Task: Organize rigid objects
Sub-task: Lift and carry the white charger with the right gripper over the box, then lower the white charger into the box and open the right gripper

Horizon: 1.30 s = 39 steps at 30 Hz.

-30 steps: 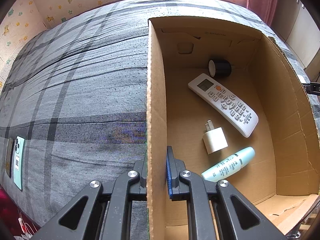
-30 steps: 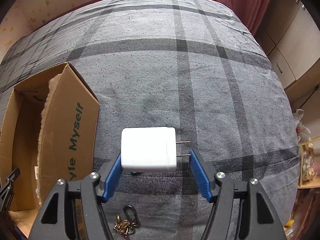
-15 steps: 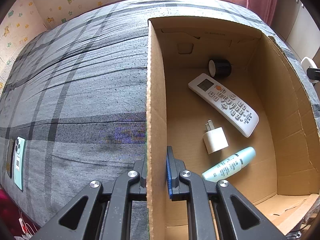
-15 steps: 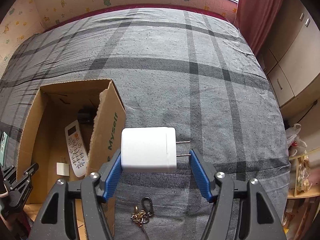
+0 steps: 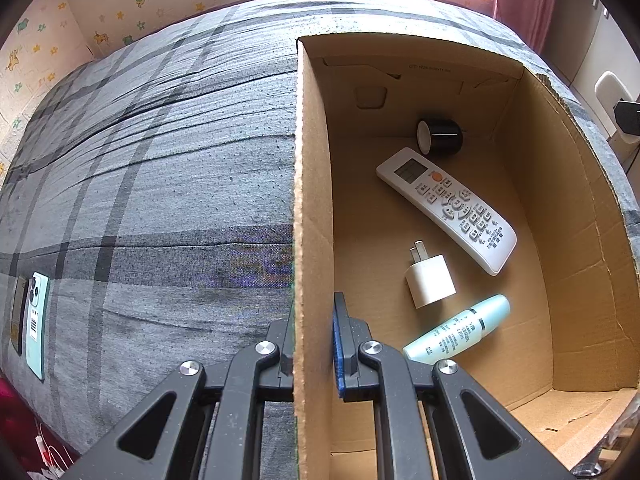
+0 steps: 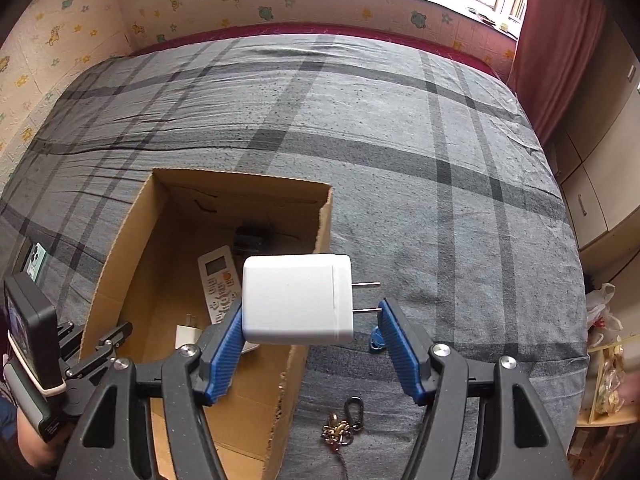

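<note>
My left gripper (image 5: 314, 344) is clamped on the left wall of the box (image 5: 312, 200), one finger outside against the cardboard and the blue pad inside, holding that wall upright on the bed (image 5: 160, 160). My right gripper (image 6: 312, 344) holds a big white charger (image 6: 296, 298) lengthwise: the left pad presses its flat end and the right pad meets the tip of the lower prong, so the jaws stand fairly wide. The charger hangs above the box's right wall, over the near edge of the opening. Inside the box I see a remote (image 5: 446, 208) lying diagonally, a black cylinder (image 5: 440, 136) on its side just beyond it near the back wall, a small plug (image 5: 430, 280) just beside the remote, and a pale tube (image 5: 460, 330) near the front. On the bed right of the box lie a keyring (image 6: 344, 424) and a small blue thing (image 6: 375, 340) I cannot make out. A phone (image 5: 36, 320) rests at the bed's left edge.
</note>
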Motion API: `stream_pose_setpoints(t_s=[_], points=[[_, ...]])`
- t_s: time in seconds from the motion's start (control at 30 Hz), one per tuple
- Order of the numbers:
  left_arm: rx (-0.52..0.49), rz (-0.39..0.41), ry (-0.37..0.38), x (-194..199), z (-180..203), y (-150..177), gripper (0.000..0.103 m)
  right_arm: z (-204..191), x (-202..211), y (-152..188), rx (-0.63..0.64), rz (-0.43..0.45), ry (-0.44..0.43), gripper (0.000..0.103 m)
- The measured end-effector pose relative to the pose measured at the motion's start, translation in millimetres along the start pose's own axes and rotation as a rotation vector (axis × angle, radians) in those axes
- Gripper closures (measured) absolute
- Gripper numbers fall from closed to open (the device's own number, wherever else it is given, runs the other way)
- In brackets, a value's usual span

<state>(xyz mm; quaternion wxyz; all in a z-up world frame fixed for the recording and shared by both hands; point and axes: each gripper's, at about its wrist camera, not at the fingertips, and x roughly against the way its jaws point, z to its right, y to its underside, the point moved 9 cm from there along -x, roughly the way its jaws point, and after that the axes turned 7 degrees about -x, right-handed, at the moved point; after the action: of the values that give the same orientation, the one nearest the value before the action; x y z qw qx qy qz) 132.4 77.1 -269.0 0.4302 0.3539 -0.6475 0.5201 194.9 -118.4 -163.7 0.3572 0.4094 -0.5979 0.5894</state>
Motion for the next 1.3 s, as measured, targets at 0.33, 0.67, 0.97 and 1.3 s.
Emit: stream_pose_setpoints(t_s=[0.33,0.67,0.97,1.3], points=[[0.003,0.001,0.013,0,-1,0,0.091,-62,-12,18,0.066,-0.037,-0.08,0.033],[0.007,0.004,0.018,-2,-2,0,0.091,-96,-41,40,0.094,-0.1,-0.102,0.033],[0.002,0.005,0.014,-1,-1,1,0.091,-98,-71,55,0.079,-0.167,-0.09,0.033],[-0.003,0.005,0.006,-1,0,2,0.091,-99,-97,70,0.094,-0.224,-0.059,0.033]])
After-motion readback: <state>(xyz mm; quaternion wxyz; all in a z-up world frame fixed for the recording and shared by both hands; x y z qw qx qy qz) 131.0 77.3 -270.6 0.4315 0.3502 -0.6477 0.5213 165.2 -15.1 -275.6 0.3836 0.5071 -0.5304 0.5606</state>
